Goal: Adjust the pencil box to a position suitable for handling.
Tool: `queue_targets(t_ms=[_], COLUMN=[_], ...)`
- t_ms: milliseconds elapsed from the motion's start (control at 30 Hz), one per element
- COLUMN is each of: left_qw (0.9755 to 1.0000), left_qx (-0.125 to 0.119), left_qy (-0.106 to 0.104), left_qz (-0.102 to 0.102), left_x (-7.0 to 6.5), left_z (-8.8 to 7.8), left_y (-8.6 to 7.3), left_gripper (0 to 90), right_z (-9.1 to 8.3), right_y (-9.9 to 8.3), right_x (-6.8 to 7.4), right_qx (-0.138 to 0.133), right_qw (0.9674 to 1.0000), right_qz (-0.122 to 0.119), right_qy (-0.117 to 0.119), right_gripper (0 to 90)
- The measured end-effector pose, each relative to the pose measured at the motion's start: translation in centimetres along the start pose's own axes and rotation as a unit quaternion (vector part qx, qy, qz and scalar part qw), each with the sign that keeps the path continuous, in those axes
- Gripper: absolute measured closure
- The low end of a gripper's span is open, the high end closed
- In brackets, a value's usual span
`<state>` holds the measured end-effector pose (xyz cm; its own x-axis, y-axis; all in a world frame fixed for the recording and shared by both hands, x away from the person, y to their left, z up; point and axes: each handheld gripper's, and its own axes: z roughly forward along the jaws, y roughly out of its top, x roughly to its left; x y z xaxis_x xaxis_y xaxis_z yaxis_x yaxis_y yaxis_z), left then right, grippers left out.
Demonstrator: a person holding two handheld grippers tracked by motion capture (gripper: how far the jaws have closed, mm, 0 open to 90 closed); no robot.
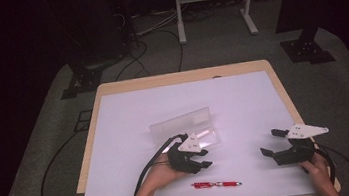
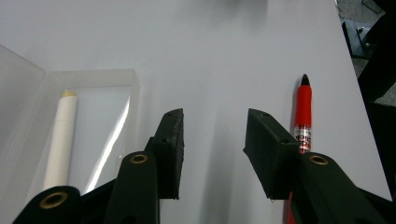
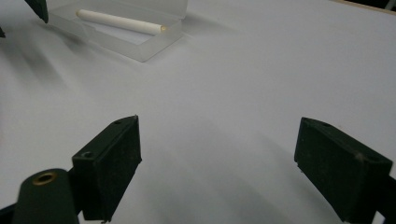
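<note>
A clear plastic case (image 1: 181, 121) lies open at the middle of the white mat, with a white stick (image 1: 205, 134) inside it. My left gripper (image 1: 204, 157) sits just in front of the case, open, with nothing between its jaws. In the left gripper view the case (image 2: 107, 79) and the white stick (image 2: 60, 135) lie to the left of the left gripper (image 2: 212, 126), and a red pen (image 2: 303, 105) lies to its right. The red pen (image 1: 217, 184) rests near the mat's front edge. My right gripper (image 1: 271, 142) stands open at the right, empty (image 3: 215, 135).
The white mat covers a wooden table (image 1: 180, 77). Beyond the far edge are grey floor, black cables (image 1: 156, 45) and a white stand (image 1: 213, 2). In the right gripper view the case (image 3: 140, 46) lies far ahead on the left.
</note>
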<state>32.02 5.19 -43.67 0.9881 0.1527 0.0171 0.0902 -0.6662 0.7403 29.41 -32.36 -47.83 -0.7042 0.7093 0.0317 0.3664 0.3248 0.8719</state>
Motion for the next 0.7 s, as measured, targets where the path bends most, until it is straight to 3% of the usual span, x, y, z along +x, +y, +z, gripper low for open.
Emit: queue_targets(t_ms=[700], left_qw=[0.9998], left_qx=[0.000], left_qy=[-0.021], left_qz=[-0.006], left_x=[-1.5], left_z=[0.7], left_y=[-0.7], left_gripper=[53.1], right_z=[0.0], right_y=[0.0], right_x=[0.0], right_qx=[0.000], right_qw=[1.0000], right_qz=[0.000], right_qy=[-0.001], right_gripper=[13.8])
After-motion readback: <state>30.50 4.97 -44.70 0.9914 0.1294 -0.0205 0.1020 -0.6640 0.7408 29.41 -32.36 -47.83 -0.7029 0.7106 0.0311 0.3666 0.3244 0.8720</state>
